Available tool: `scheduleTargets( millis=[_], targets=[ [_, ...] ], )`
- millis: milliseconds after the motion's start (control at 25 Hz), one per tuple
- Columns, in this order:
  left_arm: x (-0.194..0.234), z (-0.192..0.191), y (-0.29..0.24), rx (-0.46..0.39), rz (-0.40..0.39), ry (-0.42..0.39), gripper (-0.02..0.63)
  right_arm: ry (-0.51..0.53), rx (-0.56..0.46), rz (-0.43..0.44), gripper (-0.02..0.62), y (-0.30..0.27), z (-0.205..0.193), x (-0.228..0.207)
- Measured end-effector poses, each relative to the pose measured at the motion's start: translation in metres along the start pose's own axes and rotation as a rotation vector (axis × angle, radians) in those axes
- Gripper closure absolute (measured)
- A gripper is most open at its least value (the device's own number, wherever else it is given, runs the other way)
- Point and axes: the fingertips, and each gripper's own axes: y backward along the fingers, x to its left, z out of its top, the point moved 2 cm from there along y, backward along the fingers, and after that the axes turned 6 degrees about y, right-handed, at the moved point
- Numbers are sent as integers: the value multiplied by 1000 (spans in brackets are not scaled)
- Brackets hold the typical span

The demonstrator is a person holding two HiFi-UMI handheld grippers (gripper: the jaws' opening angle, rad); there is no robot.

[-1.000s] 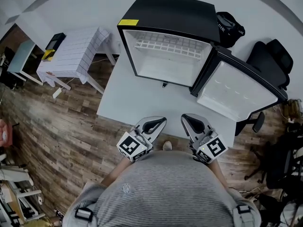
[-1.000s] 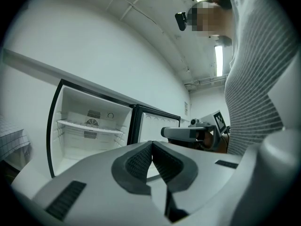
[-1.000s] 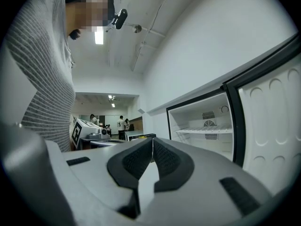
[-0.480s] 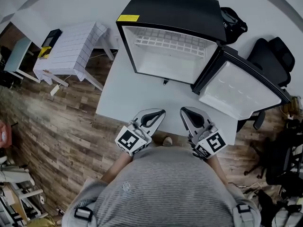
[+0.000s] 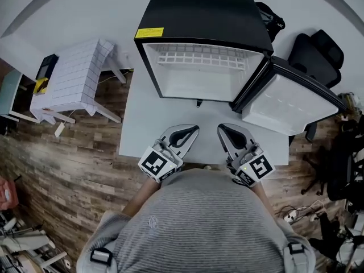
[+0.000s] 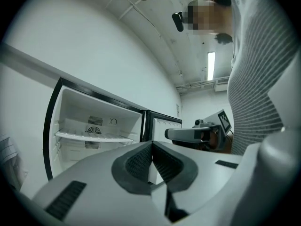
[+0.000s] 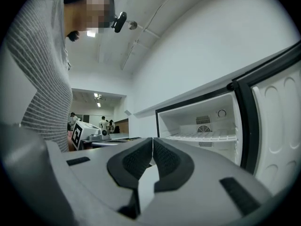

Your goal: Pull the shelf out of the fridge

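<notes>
A black mini fridge [image 5: 205, 16] stands on a white table [image 5: 142, 129], its door [image 5: 293, 104] swung open to the right. Inside, a white wire shelf [image 5: 199, 56] spans the cavity; it also shows as the shelf [image 6: 91, 137] and the shelf [image 7: 204, 137]. My left gripper [image 5: 192, 132] and right gripper [image 5: 223, 131] hover side by side over the table's near edge, well short of the fridge. Both are shut with nothing between the pads, as seen on the left gripper [image 6: 152, 147] and the right gripper [image 7: 153, 145].
A white slatted stool or small table [image 5: 79, 73] stands on the wooden floor to the left. Black office chairs [image 5: 313, 53] sit behind the open door. A black bag [image 5: 267, 16] rests beside the fridge's back corner. Cables [image 5: 296, 212] lie on the floor at right.
The view has shifted so the fridge sits more squarely ahead. Both grippers have moved a little across the table's near edge, keeping their spacing; both stay shut.
</notes>
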Motion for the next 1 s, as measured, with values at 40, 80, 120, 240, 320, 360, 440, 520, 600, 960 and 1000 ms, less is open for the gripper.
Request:
scheduleTargets(
  millis=[40,80,120,240,320,360,440,520,600,960,1000],
  targets=[
    [6,-1,1,2,-5,5,595,0,0,-8,581,-4,0,0],
    [11,-1,1,3,-12,7,595,-2,0,-18,581,-8,0,-1],
    [15,1,0,2,-21,3,595,-5,1,-27,581,-11,0,-2],
    [20,10,-5,-7,-47,-14,595,1,-2,-44,581,-19,1,-6],
    [23,9,-7,0,-55,-4,595,-3,-2,-42,581,-23,1,-6],
    [24,9,-8,-3,-59,1,595,-8,0,-40,581,-24,1,-6],
    [25,10,-11,-13,-72,2,595,-16,3,-32,581,-26,0,-6],
    [26,9,-14,-13,-81,-3,595,-22,10,-25,581,-27,-2,-7],
    [26,10,-17,-10,-84,-6,595,-24,15,-26,581,-28,-4,-9],
    [27,3,-25,10,-92,26,595,5,18,-48,581,-28,-7,-21],
    [27,0,-25,19,-91,53,595,9,18,-45,581,-28,-7,-21]
  ],
)
